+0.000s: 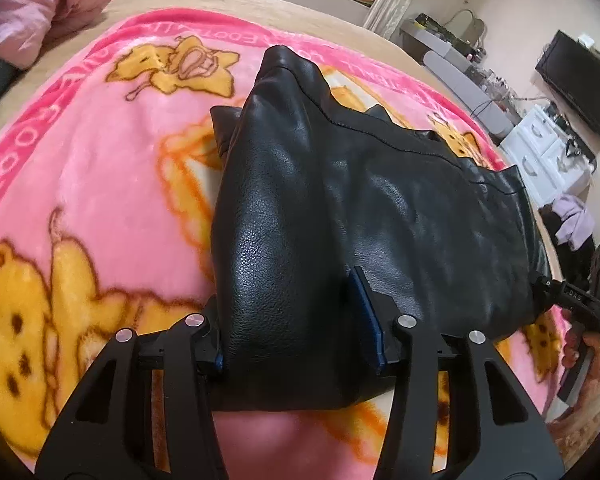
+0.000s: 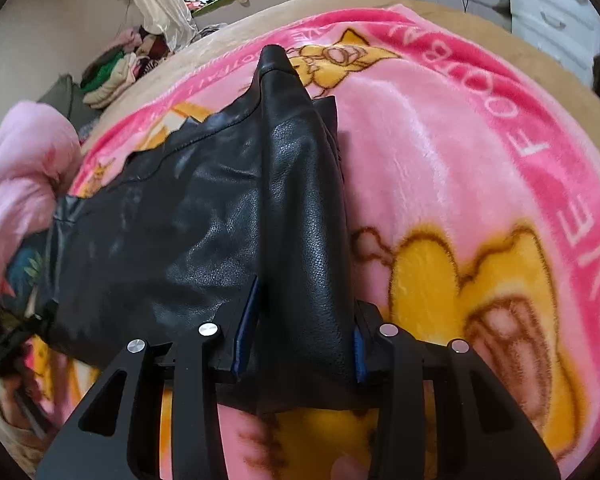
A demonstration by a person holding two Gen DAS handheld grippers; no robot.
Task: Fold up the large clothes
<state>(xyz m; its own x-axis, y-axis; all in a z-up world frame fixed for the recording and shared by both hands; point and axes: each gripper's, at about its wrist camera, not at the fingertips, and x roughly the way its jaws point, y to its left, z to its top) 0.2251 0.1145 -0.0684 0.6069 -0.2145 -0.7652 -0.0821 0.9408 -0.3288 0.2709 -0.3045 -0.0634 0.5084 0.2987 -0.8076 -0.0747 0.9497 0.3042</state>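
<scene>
Clamped by the left gripper is a raised fold of the black leather garment, its blue-lined pads pressed against the grainy, glossy hide at six o'clock of the left wrist view. From there the garment is stretched toward three o'clock, where the right gripper is closed on a second upright ridge of the same pebbled leather. Underneath, a plush pink blanket printed with yellow bears is spread over a tan bed. A crumpled pink quilt is seen at ten o'clock.
</scene>
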